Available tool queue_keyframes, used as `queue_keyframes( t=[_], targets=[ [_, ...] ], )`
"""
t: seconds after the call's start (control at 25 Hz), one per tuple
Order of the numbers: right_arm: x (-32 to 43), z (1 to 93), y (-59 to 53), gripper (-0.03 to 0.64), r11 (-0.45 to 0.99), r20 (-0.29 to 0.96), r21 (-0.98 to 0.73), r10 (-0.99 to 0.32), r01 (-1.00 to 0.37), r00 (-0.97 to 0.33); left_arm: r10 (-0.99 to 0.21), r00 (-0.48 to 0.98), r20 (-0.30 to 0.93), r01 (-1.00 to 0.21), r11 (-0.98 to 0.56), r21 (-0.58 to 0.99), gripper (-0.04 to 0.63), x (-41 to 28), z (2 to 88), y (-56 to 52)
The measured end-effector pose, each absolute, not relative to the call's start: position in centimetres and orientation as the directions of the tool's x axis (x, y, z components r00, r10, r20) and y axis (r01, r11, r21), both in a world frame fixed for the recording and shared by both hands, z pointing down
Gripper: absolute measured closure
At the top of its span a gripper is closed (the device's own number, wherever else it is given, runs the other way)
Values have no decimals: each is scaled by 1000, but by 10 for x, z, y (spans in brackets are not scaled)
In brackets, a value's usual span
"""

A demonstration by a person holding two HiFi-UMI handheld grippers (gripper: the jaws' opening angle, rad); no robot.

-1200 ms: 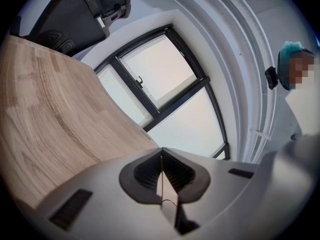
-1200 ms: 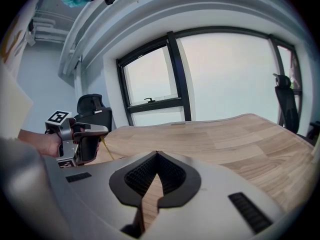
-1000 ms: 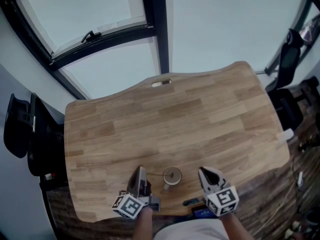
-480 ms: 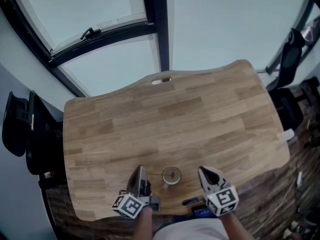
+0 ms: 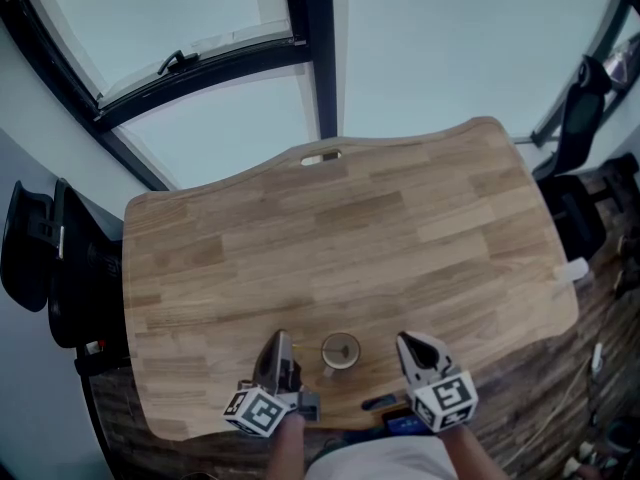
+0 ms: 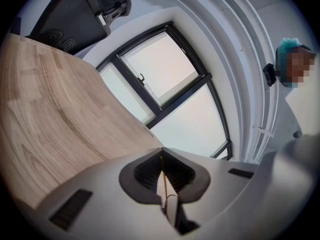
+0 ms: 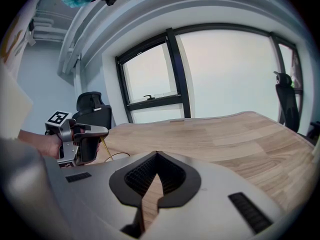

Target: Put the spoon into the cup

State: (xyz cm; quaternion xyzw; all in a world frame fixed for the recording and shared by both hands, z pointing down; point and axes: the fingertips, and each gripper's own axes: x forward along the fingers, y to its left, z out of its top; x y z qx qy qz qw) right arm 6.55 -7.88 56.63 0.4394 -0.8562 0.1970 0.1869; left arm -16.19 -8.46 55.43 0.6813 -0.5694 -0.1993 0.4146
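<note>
Head view: a small round cup [image 5: 340, 351], seemingly clear glass, stands on the pale wooden desk [image 5: 350, 238] close to its near edge, about midway along. The left tool [image 5: 278, 340] hangs just beside it and the right tool [image 5: 412, 343] sits a little farther off on the other side. A small dark object [image 5: 380, 403] lies at the near edge by the right tool. Towards the far edge and both far corners the desk is bare, so there is plenty of room forward. The near edge lies close behind both tools, and a black office chair [image 5: 45, 258] stands off the left edge.

Left gripper view: the jaws are clenched on a thin gold-coloured spoon [image 6: 162, 176], its slim handle pinched upright between the pads.

Right gripper view: this tool's jaws stand slightly apart with only desk wood showing between them. Across the near edge, the left tool [image 7: 75, 139] holds the spoon's stem [image 7: 103, 146] angled down towards a thin curved rim, probably the cup's. Whether the bowl is already inside cannot be told from here. The delivery looks nearly done, with lowering and letting go left to do.
</note>
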Motion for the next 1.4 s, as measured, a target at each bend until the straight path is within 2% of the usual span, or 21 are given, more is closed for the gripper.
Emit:
queue_keyframes(
  t=[0.88, 1.12, 1.4],
  targets=[
    [73, 571, -78, 620, 522, 504, -184, -677, -833, -536, -938, 277, 207, -600, 0, 800, 597, -154, 564, -84],
    [70, 573, -78, 620, 528, 504, -183, -674, -829, -540, -930, 294, 218, -646, -25, 763, 597, -150, 561, -85],
    [65, 570, -78, 620, 536, 499, -193, -667, -822, -552, -933, 286, 218, -645, -19, 764, 597, -152, 563, -85]
  ],
)
